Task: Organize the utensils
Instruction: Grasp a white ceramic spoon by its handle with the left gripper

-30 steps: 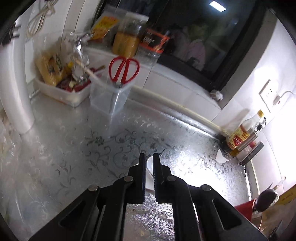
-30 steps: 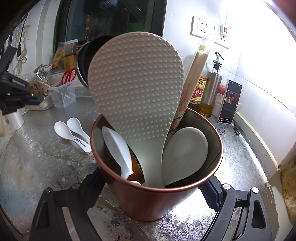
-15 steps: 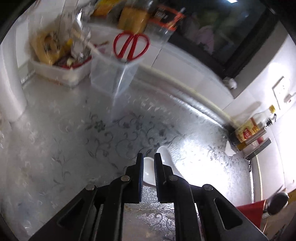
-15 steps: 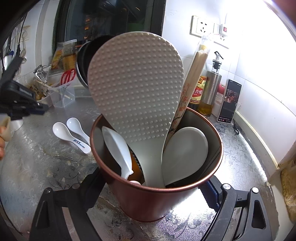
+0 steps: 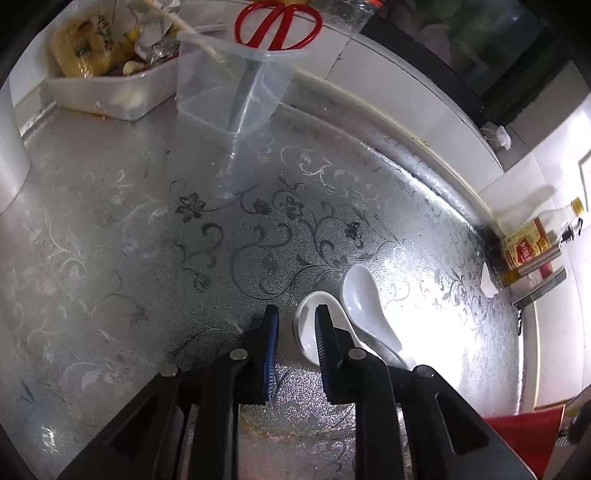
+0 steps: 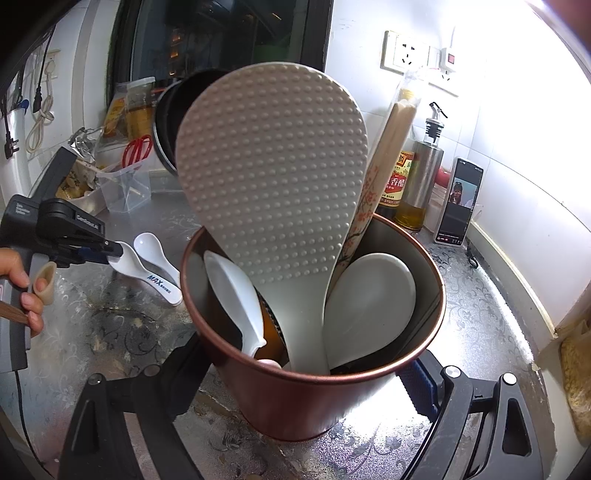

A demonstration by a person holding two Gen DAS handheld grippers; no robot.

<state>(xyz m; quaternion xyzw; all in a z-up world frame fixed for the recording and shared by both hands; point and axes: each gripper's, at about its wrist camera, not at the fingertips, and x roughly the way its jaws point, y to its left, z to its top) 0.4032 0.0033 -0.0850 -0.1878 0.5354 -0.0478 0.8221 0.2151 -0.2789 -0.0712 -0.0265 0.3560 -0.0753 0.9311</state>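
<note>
Hovering low over the patterned countertop (image 5: pixel 155 236), left gripper (image 5: pixel 295 314) with jaws just opened a little, narrow gap showing only bare counter between the blue-lined pads, nothing held. Right-hand finger overlapping the bowl of the nearer white spoon (image 5: pixel 308 332), second white spoon (image 5: pixel 364 299) lying just beside it to the right, handles running toward the lower right of the left wrist view. Seen from the right wrist view at left centre, same gripper (image 6: pixel 116 251) tip over the bowl of the nearer spoon (image 6: pixel 144 273), blue lettering on its handle; whether touching, cannot tell. A hand (image 6: pixel 22 288) gripping the tool at the far left edge. Filling the middle of that view, copper-red holder cup (image 6: pixel 332 402) clamped on both sides by the right gripper (image 6: pixel 314 373), jaws wide around its wall. Inside the cup: dimpled rice paddle (image 6: pixel 273 177) standing tall, white ladle-like spoon (image 6: pixel 236 295) at left, smooth pale scoop (image 6: pixel 369 295) at right, wrapped chopsticks (image 6: pixel 388 147) leaning to the upper right. Paddle blocking much of the back of the counter. Upper left of both views: clear plastic container (image 5: pixel 229 92) with red scissors (image 5: pixel 279 24) standing in it, white tray (image 5: pixel 110 92) of packets beside it. Right of the cup: vinegar bottle (image 6: pixel 397 184), steel oil dispenser (image 6: pixel 421 184), phone (image 6: pixel 458 203) propped against the tiled wall.
</note>
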